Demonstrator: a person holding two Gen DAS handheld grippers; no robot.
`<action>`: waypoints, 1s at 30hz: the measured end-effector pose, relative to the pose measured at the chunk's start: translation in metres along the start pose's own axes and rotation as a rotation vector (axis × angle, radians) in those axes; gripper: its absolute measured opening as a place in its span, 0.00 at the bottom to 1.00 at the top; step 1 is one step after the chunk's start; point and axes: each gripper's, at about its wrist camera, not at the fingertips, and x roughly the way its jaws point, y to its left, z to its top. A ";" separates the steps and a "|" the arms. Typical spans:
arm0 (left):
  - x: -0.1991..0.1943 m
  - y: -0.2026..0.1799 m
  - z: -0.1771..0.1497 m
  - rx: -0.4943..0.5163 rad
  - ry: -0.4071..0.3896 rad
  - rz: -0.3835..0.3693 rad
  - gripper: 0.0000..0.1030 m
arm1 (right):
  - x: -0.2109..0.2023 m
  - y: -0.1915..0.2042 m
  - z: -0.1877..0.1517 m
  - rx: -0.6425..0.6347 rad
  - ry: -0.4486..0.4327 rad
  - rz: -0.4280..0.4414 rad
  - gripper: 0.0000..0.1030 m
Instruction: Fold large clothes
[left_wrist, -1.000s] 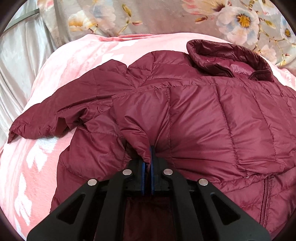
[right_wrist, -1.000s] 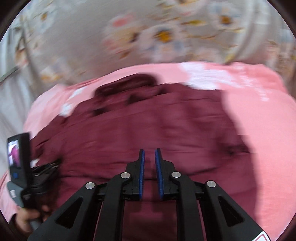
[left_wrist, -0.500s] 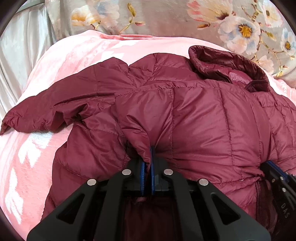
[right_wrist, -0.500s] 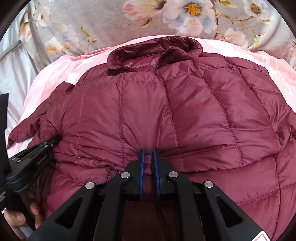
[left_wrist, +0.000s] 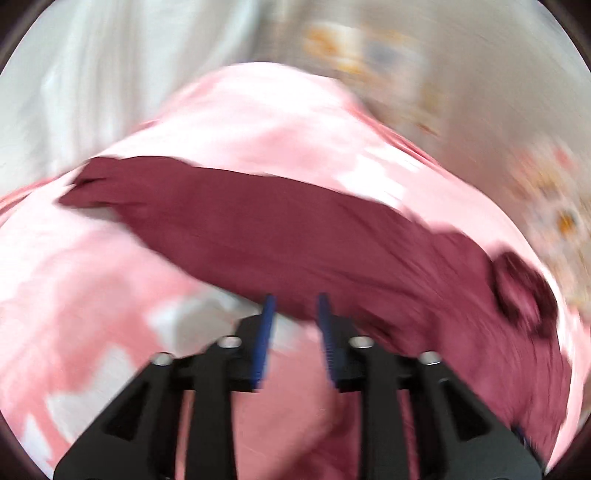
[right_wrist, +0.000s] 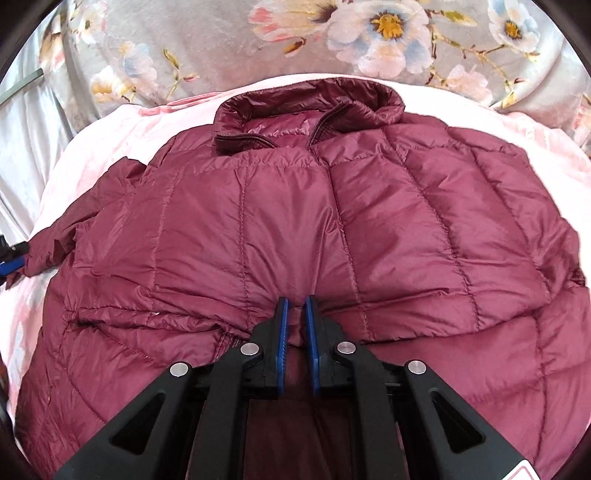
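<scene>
A maroon quilted puffer jacket (right_wrist: 295, 229) lies on a pink blanket (right_wrist: 110, 147), collar at the far end, a lower part folded up over the body. My right gripper (right_wrist: 294, 301) sits at the folded edge, jaws a narrow gap apart with jacket fabric between them. The left wrist view is blurred by motion. It shows the jacket's left sleeve (left_wrist: 240, 229) stretched across the blanket (left_wrist: 92, 295). My left gripper (left_wrist: 294, 299) is open and empty just short of the sleeve. The tip of the left gripper (right_wrist: 11, 264) shows at the left edge of the right wrist view.
A grey floral bedspread (right_wrist: 332, 40) rises behind the blanket. A pale satin sheet (right_wrist: 26, 155) lies at the left. Bare pink blanket lies on the left of the jacket.
My left gripper let go of the jacket fold, opened and swung left toward the sleeve. My right gripper stayed at the folded edge, jaws slightly wider.
</scene>
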 end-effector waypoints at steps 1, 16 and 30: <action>0.006 0.026 0.014 -0.064 0.004 0.028 0.30 | -0.007 0.002 -0.003 0.007 -0.012 -0.001 0.14; 0.061 0.190 0.064 -0.527 0.071 0.010 0.44 | -0.056 0.035 -0.050 -0.019 -0.042 0.041 0.35; 0.062 0.216 0.075 -0.634 0.054 0.021 0.48 | -0.059 0.032 -0.065 -0.009 -0.032 0.055 0.38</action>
